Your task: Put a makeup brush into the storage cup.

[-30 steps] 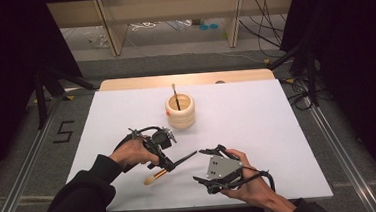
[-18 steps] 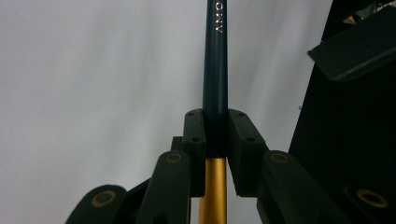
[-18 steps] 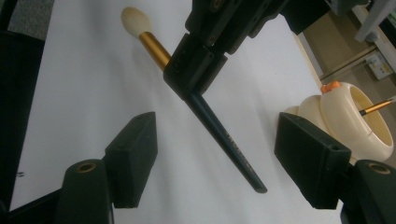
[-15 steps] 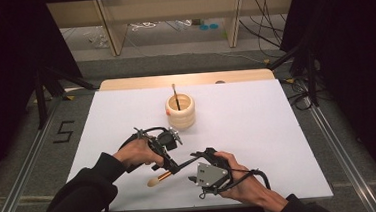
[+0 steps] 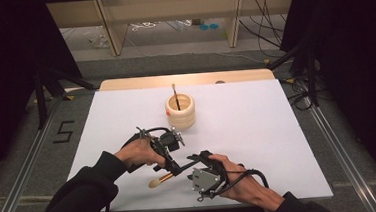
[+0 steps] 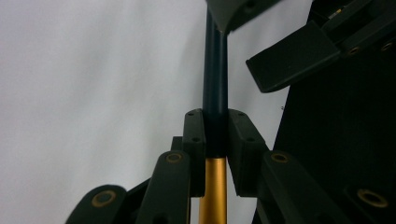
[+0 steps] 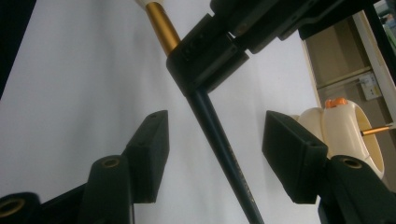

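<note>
On the left, a makeup brush with a dark blue handle, a gold ferrule and a pale bristle head [image 5: 167,177] is held by the left gripper [image 5: 172,166] above the white desk [image 5: 257,126] near its front edge. In the left gripper view the jaws are seen clamped tight on the brush where the gold ferrule meets the dark handle [image 6: 215,140]. Just to the right, the right gripper [image 5: 196,160] is brought up to the handle's free end — its jaws have just been closing, yet in the right gripper view a gap is left on both sides of the handle [image 7: 219,140], so nothing is gripped. Farther back, at mid-desk, a cream ribbed round holder [image 5: 180,111] is seen with a second thin brush [image 5: 176,97] standing in it — well apart from both hands.
</note>
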The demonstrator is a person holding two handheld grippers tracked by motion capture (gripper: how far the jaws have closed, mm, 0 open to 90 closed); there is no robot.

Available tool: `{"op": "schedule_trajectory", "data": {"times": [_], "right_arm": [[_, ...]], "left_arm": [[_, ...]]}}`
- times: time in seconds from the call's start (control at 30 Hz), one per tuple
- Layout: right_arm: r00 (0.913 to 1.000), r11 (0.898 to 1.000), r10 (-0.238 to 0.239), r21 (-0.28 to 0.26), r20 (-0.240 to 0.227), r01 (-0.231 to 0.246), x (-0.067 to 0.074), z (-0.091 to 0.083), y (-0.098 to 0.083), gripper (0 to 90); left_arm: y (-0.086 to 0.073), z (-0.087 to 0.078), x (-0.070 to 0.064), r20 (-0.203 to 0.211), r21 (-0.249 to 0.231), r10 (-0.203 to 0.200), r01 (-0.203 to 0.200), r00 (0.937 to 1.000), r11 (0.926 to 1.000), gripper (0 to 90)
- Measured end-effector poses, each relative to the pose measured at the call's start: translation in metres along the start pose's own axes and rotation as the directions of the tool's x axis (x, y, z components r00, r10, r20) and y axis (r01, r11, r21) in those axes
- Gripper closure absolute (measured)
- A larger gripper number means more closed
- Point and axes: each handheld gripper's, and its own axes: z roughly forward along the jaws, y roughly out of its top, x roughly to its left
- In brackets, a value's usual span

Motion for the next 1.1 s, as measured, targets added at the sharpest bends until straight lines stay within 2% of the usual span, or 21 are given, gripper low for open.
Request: {"op": "schedule_trajectory", "data": {"times": [0.07,0.1,0.13,0.2,0.3,0.33,0.4,0.5,0.53,0.57,0.6,0.73,0.8,0.93,1.0,1.03,1.07,1.1], "right_arm": [[0.9995,0.999,-0.031,-0.007,-0.01,0.031,0.0,0.001,0.0,46.1],[0.9998,1.0,-0.018,0.004,0.002,0.018,0.001,0.001,0.001,47.5],[0.999,0.999,-0.042,-0.002,-0.015,0.042,0.0,0.002,0.0,48.5],[0.9995,0.999,-0.031,0.01,-0.007,0.031,0.002,0.002,0.0,51.1],[0.9977,0.998,-0.064,0.004,-0.024,0.064,0.001,0.002,0.0,55.3],[0.9987,0.999,-0.048,0.017,-0.016,0.048,0.002,0.002,0.0,56.5],[0.9963,0.997,-0.077,0.012,-0.038,0.077,0.002,0.003,-0.001,59.0],[0.9966,0.996,-0.078,0.027,-0.027,0.079,0.003,0.003,-0.001,62.0],[0.9942,0.995,-0.1,0.021,-0.039,0.101,0.003,0.004,-0.001,62.7],[0.9959,0.996,-0.085,0.027,-0.032,0.086,0.004,0.004,-0.001,63.5],[0.9934,0.994,-0.106,0.022,-0.045,0.107,0.004,0.005,-0.001,64.4],[0.9912,0.992,-0.122,0.025,-0.052,0.123,0.004,0.006,-0.001,67.2],[0.9833,0.984,-0.175,0.009,-0.051,0.175,0.001,0.007,-0.001,68.0],[0.9777,0.979,-0.204,0.01,-0.052,0.204,0.001,0.008,0.0,70.0],[0.9776,0.979,-0.203,0.012,-0.055,0.204,0.002,0.008,0.0,71.0],[0.9793,0.98,-0.196,0.02,-0.051,0.197,0.003,0.007,0.0,71.3],[0.9769,0.978,-0.206,0.015,-0.059,0.207,0.003,0.008,0.0,71.7],[0.9793,0.98,-0.197,0.03,-0.046,0.199,0.003,0.007,0.0,72.0]], "left_arm": [[0.001,0.0,0.0,0.002,0.015,0.017,-0.017,0.9998,0.9997,78.3],[0.002,0.0,0.0,0.0,0.027,0.027,-0.027,0.9996,0.9993,78.3],[0.003,0.0,-0.001,0.001,0.029,0.03,-0.03,0.9995,0.9991,78.3],[0.004,0.0,-0.001,0.002,0.032,0.029,-0.029,0.9996,0.9991,78.3],[0.006,0.001,-0.002,0.007,0.037,0.033,-0.033,0.9994,0.9988,78.3],[0.006,0.001,-0.002,0.008,0.043,0.036,-0.036,0.9993,0.9984,78.3],[0.007,0.002,-0.003,0.009,0.047,0.036,-0.036,0.9993,0.9983,78.3],[0.009,0.001,-0.003,0.01,0.053,0.041,-0.041,0.9991,0.9977,78.3],[0.009,0.002,-0.003,0.01,0.054,0.04,-0.041,0.9991,0.9977,78.3],[0.009,0.002,-0.003,0.008,0.055,0.04,-0.04,0.9992,0.9977,78.3],[0.009,0.002,-0.003,0.011,0.059,0.04,-0.041,0.9991,0.9974,78.3],[0.011,0.002,-0.005,0.015,0.061,0.043,-0.044,0.999,0.9972,78.3],[0.012,0.001,-0.005,0.012,0.065,0.049,-0.049,0.9988,0.9967,78.3],[0.014,0.001,-0.006,0.013,0.078,0.05,-0.051,0.9987,0.9957,78.3],[0.014,0.002,-0.006,0.011,0.084,0.05,-0.051,0.9987,0.9952,78.3],[0.014,0.002,-0.007,0.015,0.082,0.037,-0.039,0.9992,0.9959,78.3],[0.014,0.002,-0.007,0.012,0.088,0.043,-0.044,0.999,0.9952,78.3],[0.015,0.002,-0.007,0.011,0.087,0.045,-0.046,0.9989,0.9951,78.2]]}}
